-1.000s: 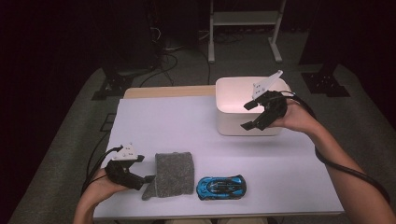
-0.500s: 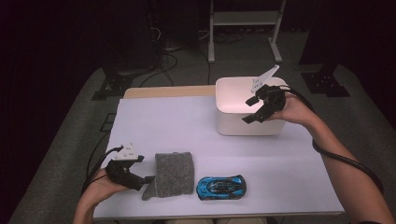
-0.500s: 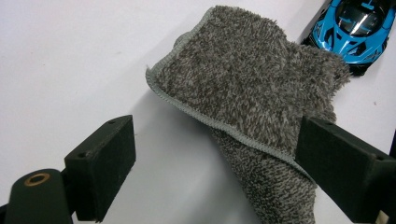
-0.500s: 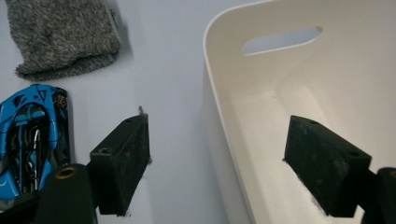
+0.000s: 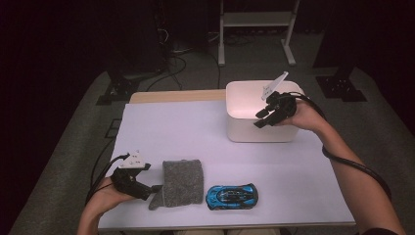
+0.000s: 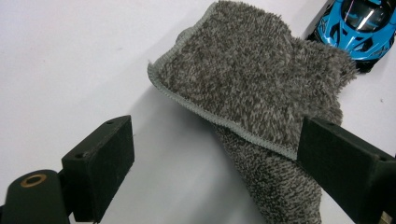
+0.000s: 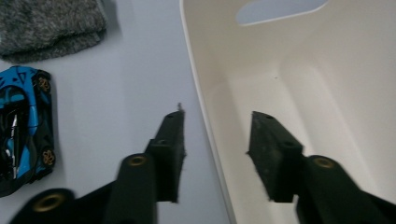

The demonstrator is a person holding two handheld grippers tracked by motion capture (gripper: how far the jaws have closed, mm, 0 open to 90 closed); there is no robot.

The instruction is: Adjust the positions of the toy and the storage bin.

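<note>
Your right gripper [image 7: 215, 154] fingers, just closing, straddle the stiff, light white bin [image 7: 289, 93] wall at 6 o'clock; left gripper [image 6: 210, 172] fingers stand spread.

No readable text or labels (none anywhere).

Black tongs [image 5: 263, 117], trailing black cables
</note>
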